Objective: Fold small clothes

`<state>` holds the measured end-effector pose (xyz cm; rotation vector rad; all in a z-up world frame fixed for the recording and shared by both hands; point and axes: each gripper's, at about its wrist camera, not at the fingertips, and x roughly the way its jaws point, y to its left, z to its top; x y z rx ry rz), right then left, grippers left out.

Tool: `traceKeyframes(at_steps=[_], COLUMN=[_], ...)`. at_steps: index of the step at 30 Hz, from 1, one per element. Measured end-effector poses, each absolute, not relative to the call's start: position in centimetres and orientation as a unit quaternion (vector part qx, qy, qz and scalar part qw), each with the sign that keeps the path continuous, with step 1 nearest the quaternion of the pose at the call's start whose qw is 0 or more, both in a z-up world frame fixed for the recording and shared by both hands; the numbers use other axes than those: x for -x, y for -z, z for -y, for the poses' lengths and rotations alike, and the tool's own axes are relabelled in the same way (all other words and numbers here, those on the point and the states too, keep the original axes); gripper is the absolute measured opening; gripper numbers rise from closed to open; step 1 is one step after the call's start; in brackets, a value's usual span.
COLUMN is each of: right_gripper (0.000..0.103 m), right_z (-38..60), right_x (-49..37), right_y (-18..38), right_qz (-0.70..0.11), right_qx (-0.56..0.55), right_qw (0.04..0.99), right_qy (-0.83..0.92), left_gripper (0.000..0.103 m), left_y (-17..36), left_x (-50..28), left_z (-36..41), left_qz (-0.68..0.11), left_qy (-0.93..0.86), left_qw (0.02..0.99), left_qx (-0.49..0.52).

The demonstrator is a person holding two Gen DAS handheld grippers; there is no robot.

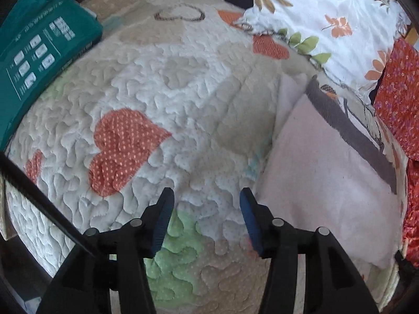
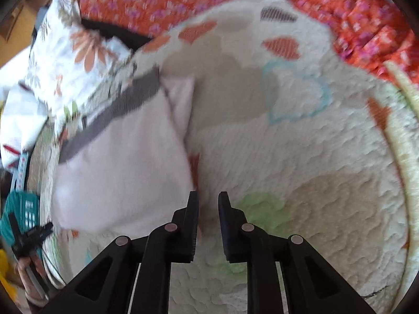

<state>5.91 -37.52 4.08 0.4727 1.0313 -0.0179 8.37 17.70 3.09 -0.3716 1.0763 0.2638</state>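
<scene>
While both are hovering with nothing between their jaws, the left hand-held gripper (image 1: 207, 196) is gaping wide over the quilted bedspread (image 1: 146, 83) and the right hand-held gripper (image 2: 208, 200) is parted narrowly. Just beyond, the folded pale pink garment (image 1: 324, 172) with its grey band (image 1: 348, 125) is lying flat. Farther off, a floral pillow (image 1: 327, 13) and teal package (image 1: 39, 47) are resting.

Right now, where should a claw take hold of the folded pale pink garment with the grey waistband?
Grip the pale pink garment at its free right edge, beside the right claw, coming in low from the bare quilt. The grey waistband lies along the far side against the floral pillow, so that side looks crowded.
</scene>
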Motion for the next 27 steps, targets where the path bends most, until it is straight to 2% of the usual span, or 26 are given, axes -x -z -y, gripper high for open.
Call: traceKeyframes(at_steps=[2, 4, 10, 17, 20, 22, 27], right_gripper=[0.034, 0.049, 0.05, 0.05, 0.059, 0.068, 0.08], right_z=[36.6, 35.0, 28.5, 26.1, 25.1, 24.4, 22.1], right_x=[-5.7, -5.7, -7.5, -9.0, -9.1, -8.8, -8.4], right_y=[-5.3, -6.0, -5.0, -2.1, -1.7, -1.6, -0.9], right_qz=[-0.465, -0.45, -0.473, -0.51, -0.508, -0.505, -0.492], right_qx=[-0.217, -0.202, -0.147, -0.111, -0.084, -0.066, 0.005], right_qw=[0.858, 0.87, 0.865, 0.85, 0.855, 0.858, 0.869], right_qy=[0.002, -0.014, -0.073, -0.062, -0.064, -0.069, -0.059], left_gripper=[0.058, 0.058, 0.059, 0.066, 0.069, 0.07, 0.07], left_y=[-2.8, -2.5, -2.3, -1.3, -1.0, -0.9, -1.4], left_x=[-8.5, -8.9, -10.2, -11.2, -11.3, -11.3, -10.9], left_z=[-17.1, -16.7, -16.5, -16.0, -15.6, -15.1, -14.7], left_qz=[-0.507, -0.51, -0.501, -0.511, -0.511, -0.51, -0.507], left_qy=[-0.118, -0.112, -0.114, -0.121, -0.125, -0.126, -0.124], left_qw=[0.839, 0.84, 0.844, 0.84, 0.841, 0.843, 0.845], left_qx=[0.159, 0.148, 0.153, 0.136, 0.125, 0.114, 0.114])
